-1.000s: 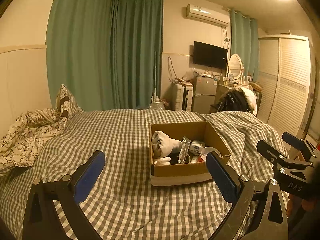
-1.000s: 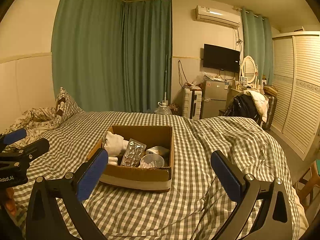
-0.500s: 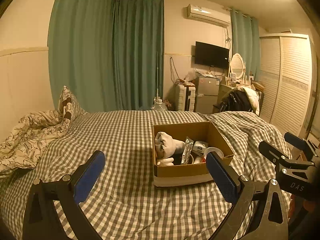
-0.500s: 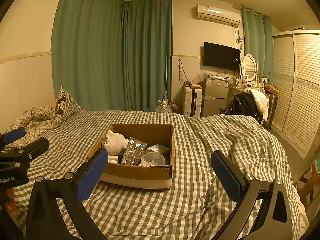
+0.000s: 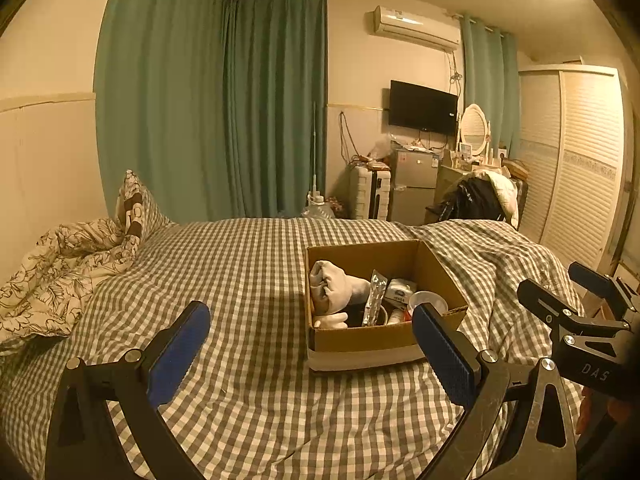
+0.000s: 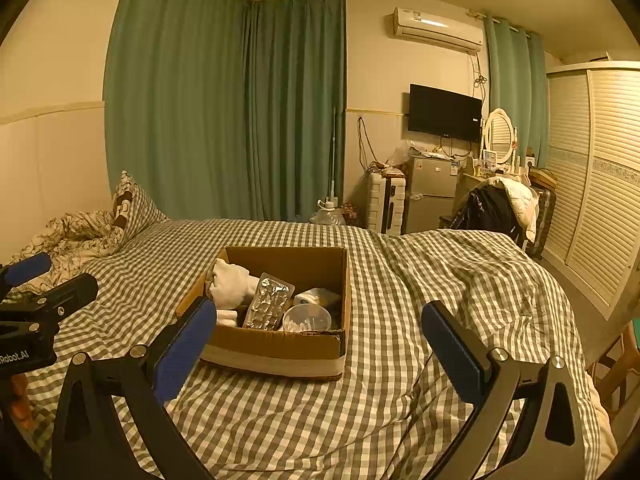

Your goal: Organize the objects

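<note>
An open cardboard box [image 5: 356, 342] [image 6: 280, 344] sits on the checked bed cover. Inside lie a white glove [image 5: 332, 286] [image 6: 230, 282], a silver blister pack [image 5: 374, 298] [image 6: 270, 300], a clear plastic cup [image 5: 428, 302] [image 6: 306, 318] and a small packet [image 5: 398, 291]. My left gripper [image 5: 312, 348] is open and empty, held above the bed just before the box's front left. My right gripper [image 6: 316, 348] is open and empty, before the box's front right. Each gripper shows at the edge of the other's view.
The bed cover [image 5: 240, 280] is grey checked, with a rumpled floral duvet [image 5: 60, 264] and pillow at far left. Beyond the bed stand green curtains, a small fridge [image 6: 430, 196], a suitcase, a chair with clothes [image 6: 496, 208] and a louvred wardrobe [image 6: 600, 184] at right.
Both views have tilted up slightly, so the box sits a little lower in frame. The box's contents and both open grippers look unchanged.
</note>
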{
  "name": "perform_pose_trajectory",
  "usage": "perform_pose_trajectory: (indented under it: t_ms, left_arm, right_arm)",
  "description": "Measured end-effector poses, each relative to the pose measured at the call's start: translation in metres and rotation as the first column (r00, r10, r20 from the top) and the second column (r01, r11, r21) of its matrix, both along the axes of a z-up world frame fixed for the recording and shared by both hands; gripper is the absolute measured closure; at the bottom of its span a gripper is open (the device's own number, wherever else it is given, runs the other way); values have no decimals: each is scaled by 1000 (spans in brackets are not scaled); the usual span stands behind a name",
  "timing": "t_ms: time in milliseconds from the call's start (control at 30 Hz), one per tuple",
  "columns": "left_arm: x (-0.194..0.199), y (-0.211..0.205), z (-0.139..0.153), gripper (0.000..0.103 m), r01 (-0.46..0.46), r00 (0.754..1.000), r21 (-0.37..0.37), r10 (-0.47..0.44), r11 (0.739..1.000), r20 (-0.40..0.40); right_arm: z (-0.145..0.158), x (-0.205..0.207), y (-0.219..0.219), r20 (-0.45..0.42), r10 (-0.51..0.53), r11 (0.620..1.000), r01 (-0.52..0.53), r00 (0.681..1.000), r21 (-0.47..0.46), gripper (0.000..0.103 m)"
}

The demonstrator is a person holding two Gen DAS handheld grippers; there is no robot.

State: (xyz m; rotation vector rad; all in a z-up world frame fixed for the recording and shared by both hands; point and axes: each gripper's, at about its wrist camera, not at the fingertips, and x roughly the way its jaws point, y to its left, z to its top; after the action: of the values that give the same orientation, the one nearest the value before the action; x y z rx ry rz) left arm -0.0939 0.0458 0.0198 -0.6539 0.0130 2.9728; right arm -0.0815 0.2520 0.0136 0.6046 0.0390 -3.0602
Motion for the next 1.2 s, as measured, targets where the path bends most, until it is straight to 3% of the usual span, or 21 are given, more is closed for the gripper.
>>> perform_pose_trajectory:
  t_ms: [1200]
  left_arm:
    - [-2, 3, 4, 0, -7, 1000, -5, 7, 1000, -4]
  right_arm:
    - [-3, -2, 2, -5, -7, 1000, 7, 1000, 5, 0]
